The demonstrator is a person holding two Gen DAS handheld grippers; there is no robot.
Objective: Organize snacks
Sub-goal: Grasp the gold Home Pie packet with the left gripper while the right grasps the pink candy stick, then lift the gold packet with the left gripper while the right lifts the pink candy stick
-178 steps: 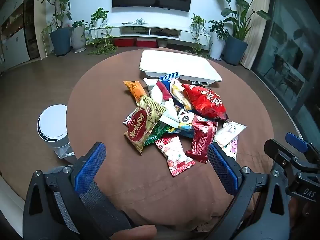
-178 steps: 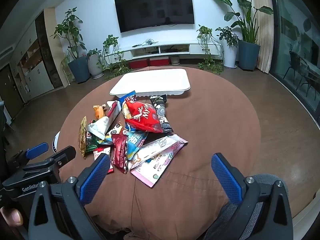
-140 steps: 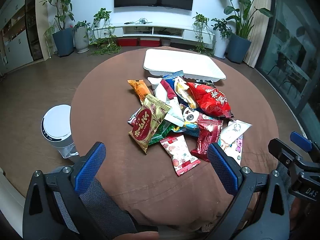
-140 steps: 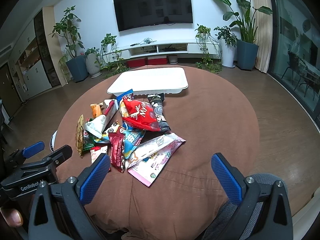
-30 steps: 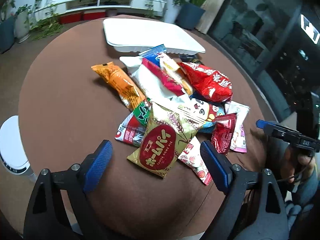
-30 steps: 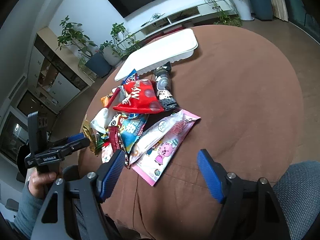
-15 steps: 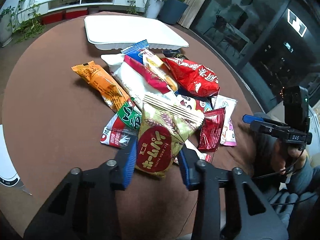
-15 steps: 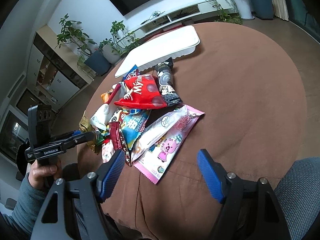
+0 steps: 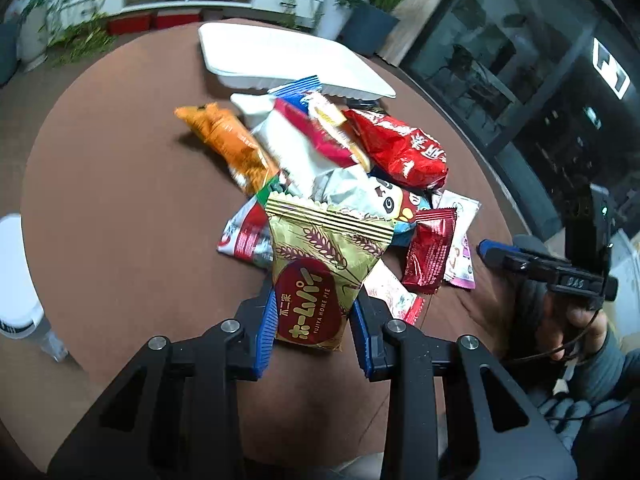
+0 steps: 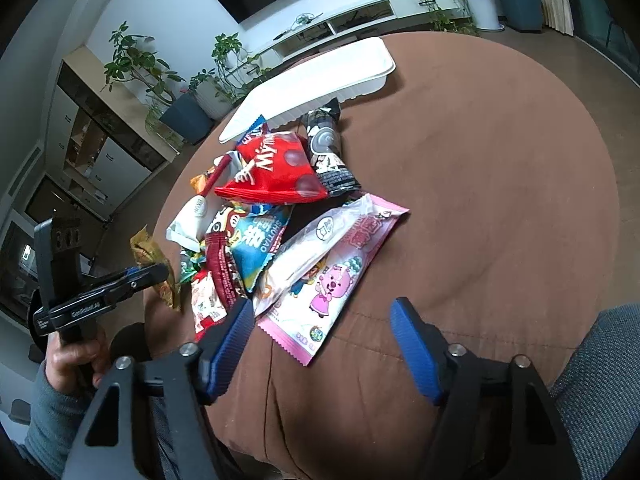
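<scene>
The gold Home Pie packet (image 9: 320,276) is pinched lengthwise in the left tongs (image 9: 314,320), the white tray (image 9: 288,60) straight ahead beyond the pile; the right tongs (image 10: 324,340) gape, holding nothing.

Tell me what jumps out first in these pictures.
The gold pie packet is clamped in the left tongs, raised in front of the snack pile on the brown table. Behind the pile sits a white tray. The right tongs gape open near a pink packet.
</scene>
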